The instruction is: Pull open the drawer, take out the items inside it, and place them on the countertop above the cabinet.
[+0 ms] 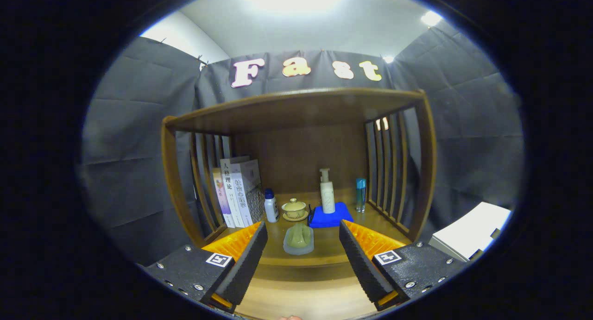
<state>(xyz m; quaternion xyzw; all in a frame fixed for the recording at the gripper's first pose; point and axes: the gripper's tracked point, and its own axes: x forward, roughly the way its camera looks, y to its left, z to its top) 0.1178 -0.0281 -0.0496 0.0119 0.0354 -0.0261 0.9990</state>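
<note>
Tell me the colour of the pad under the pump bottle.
Blue: the pad under the pump bottle shows best in the gripper view, beyond the open jaws.

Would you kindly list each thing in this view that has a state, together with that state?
hand-held gripper: open, fingers spread, holding nothing.
pump bottle: upright on the blue pad.
white bottle: upright, blue cap on.
blue tumbler: upright beside the slatted side.
lidded cup: lid on, on its saucer.
books: standing, leaning against the slats.
green piece: lying on its tray, between the fingers, beyond them.
</note>
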